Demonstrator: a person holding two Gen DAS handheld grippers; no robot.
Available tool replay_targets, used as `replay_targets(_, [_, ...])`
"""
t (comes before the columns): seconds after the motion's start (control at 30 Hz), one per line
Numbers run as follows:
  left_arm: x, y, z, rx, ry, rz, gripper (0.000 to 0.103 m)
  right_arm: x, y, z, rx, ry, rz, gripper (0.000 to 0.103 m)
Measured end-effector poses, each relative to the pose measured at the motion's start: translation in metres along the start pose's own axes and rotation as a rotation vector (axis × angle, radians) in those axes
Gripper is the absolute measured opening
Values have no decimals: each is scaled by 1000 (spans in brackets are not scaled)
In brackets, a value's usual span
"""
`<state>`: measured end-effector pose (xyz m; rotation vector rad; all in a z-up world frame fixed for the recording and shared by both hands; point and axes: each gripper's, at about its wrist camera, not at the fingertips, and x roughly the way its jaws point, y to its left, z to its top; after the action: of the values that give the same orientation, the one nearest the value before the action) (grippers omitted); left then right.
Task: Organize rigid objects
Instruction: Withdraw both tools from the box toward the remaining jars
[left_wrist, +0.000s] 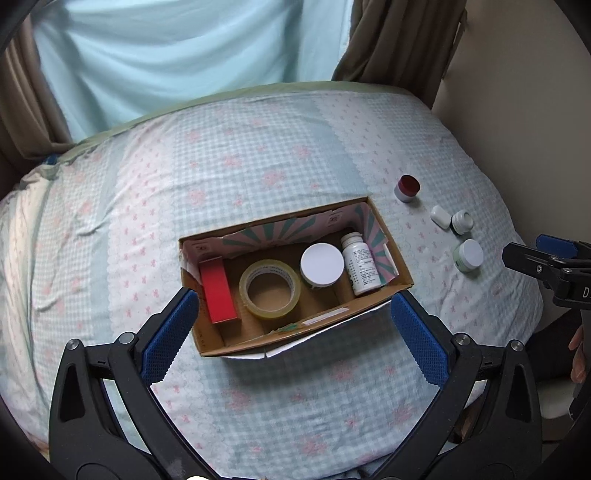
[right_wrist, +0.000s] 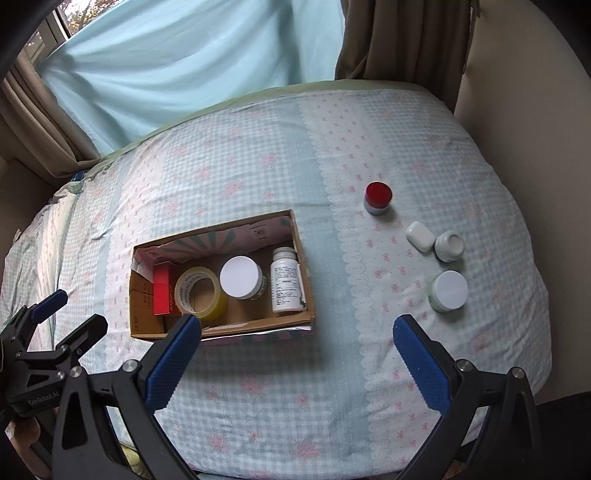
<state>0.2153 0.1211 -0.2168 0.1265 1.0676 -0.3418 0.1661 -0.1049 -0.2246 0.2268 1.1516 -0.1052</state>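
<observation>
Both claws are spread wide and holding nothing — left claw (left_wrist: 291, 332) hangs over the cardboard box (left_wrist: 306, 328) on the bed (left_wrist: 258, 155), right claw (right_wrist: 297, 354) nearer the loose stuff. The box holds a red carton (left_wrist: 217, 291), tape roll (left_wrist: 269, 288), white-lidded jar (left_wrist: 321, 264) and pill bottle (left_wrist: 360, 264). Out on the bedspread: red-capped jar (right_wrist: 377, 197), a small white case (earbuds maybe?) (right_wrist: 419, 236) and two little jars (right_wrist: 448, 245) (right_wrist: 447, 291).

On my left gripper (right_wrist: 55, 317), low at the left edge of the right wrist view, I can read "GenRobot.AI" in white. On my right gripper (left_wrist: 546, 266), at the right edge of the left wrist view, only a white "D" shows. The tape roll (right_wrist: 201, 291) in the cardboard box (right_wrist: 221, 330) reads "MADE IN CHINA"; the white bottle (right_wrist: 286, 282) label is too small to read.
</observation>
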Motion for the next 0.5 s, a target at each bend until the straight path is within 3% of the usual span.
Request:
replay_targets(0.2, [-7, -53, 19, 65, -42, -4, 103, -30, -53, -1, 42, -24, -62, 103])
replay_targets(0.37, [-6, -100, 35, 87, -91, 21, 103, -44, -95, 6, -8, -39, -156, 103])
replay_targets(0.5, [6, -140, 51, 69, -107, 51, 103, -39, -134, 17, -42, -23, -125, 103])
